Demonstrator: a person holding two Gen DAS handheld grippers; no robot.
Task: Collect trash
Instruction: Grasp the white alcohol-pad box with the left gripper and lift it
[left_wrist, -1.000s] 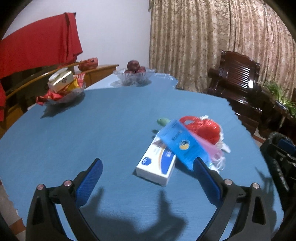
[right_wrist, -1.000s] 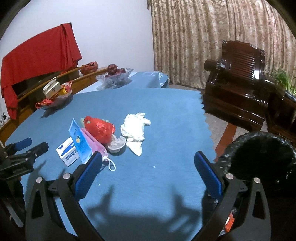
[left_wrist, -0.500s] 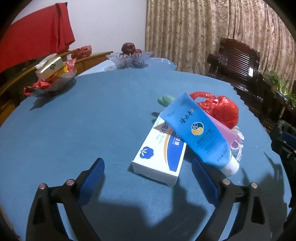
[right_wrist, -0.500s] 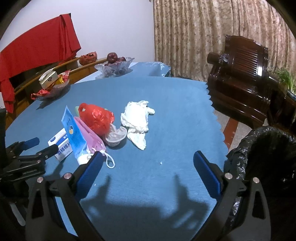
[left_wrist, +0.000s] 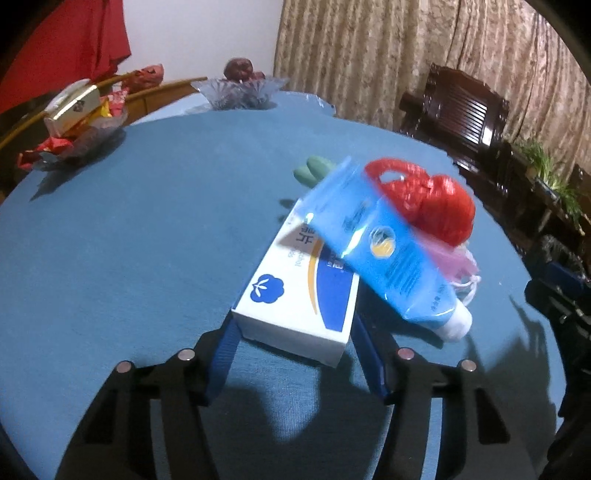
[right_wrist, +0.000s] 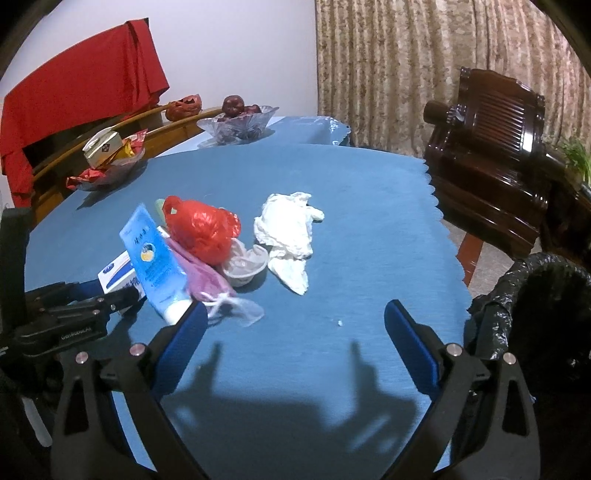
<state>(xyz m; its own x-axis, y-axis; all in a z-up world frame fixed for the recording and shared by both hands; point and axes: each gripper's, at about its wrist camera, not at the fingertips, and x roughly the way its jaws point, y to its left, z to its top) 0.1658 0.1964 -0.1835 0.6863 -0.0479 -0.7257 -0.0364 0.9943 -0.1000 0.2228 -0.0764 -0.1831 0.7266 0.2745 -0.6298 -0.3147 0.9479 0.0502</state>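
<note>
The left gripper (left_wrist: 293, 338) has its blue pads set against both long sides of the white and blue cardboard box (left_wrist: 301, 291), clamped on its near end; the box lies on the blue tablecloth (left_wrist: 155, 229) at the left of the trash pile. A blue plastic tube with a white cap (left_wrist: 384, 258) leans across the box's far right corner. Beyond the tube sit a crumpled red plastic bag (right_wrist: 201, 230) and a pink face mask (right_wrist: 207, 278). To the right of these lie a small clear plastic cup (right_wrist: 245, 264) and a crumpled white tissue (right_wrist: 290, 236), the cup touching the bag. The right gripper (right_wrist: 295, 328) hovers over bare cloth near the pile, jaws wide apart, holding nothing. A black-lined trash bin (right_wrist: 539, 306) stands past the table's right edge.
</note>
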